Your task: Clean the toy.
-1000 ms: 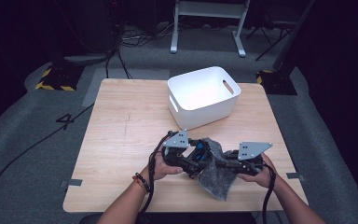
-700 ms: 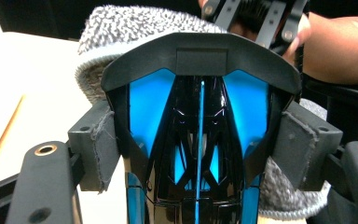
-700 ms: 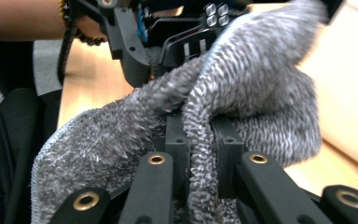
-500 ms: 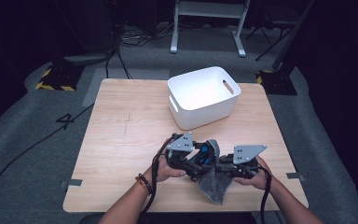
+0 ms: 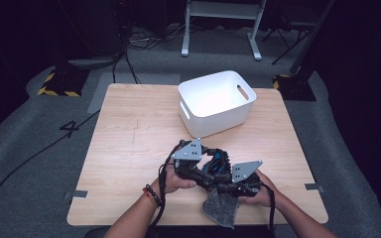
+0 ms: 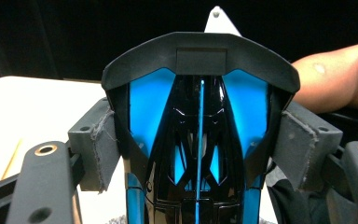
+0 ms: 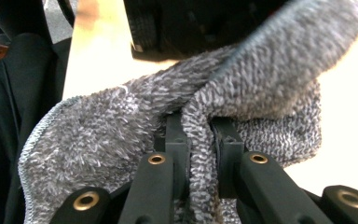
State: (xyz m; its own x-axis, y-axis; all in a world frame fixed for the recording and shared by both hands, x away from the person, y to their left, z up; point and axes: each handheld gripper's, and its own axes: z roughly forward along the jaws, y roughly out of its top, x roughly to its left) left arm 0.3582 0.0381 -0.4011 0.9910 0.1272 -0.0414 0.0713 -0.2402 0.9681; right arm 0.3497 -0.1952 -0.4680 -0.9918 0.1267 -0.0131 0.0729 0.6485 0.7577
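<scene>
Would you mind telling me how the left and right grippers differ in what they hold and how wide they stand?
The left gripper holds a glossy black-and-blue object; the right gripper pinches a grey cloth. The left gripper's fingers stand wide apart on the object's sides; the right gripper's are nearly together, a fold of cloth between them. Both are gripping something.

I work at a light wooden table (image 5: 129,148) with grey tape tabs (image 5: 76,194) at its near corners. It stands on grey carpet (image 5: 25,168) marked with a black "4" (image 5: 71,128). Black cables (image 5: 129,49) trail across the floor beyond the far edge. A white frame's legs (image 5: 221,25) stand behind. Yellow-black hazard tape (image 5: 57,92) lies off the far left corner. The surroundings are dark.
</scene>
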